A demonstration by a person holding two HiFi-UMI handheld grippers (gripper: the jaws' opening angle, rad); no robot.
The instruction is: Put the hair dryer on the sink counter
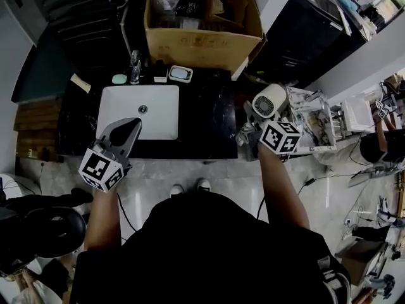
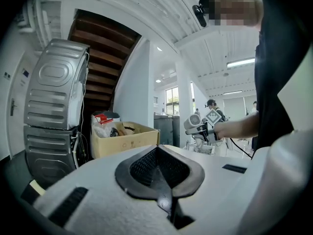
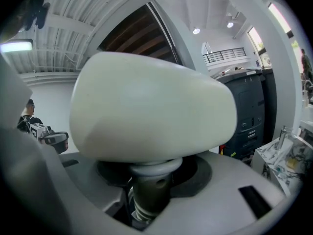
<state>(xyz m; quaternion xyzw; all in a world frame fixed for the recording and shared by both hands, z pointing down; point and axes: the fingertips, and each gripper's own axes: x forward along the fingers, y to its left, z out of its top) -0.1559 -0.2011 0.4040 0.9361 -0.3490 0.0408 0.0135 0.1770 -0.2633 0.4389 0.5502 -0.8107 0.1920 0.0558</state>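
The left gripper (image 1: 131, 128) hangs over the front edge of the white sink basin (image 1: 152, 109), and the left gripper view shows its 2 dark-padded fingers (image 2: 139, 168) pressed together with nothing between them. The right gripper (image 1: 262, 122) is off to the right, past the end of the black tabletop (image 1: 205, 122). Its fingers (image 3: 195, 175) are clamped on the dark handle stem of the cream-white hair dryer (image 3: 151, 106), just under the pale ring where the handle meets the body.

The hair dryer (image 1: 269, 101) is therefore in the air and not on the tabletop. It sits upright above the gripper, over the gap between the tabletop's right edge and a cluttered white rack (image 1: 316, 128), with its round grille end facing up toward the head camera.

Behind the basin stand a chrome faucet (image 1: 135, 65) and a pale green soap dish (image 1: 119, 79). An open cardboard box (image 1: 202, 43) full of odds and ends sits against the back edge. There is faint print on the box's front wall, but it is too blurred to read. Each gripper's cube carries black-and-white square markers. No brand name shows on the hair dryer.
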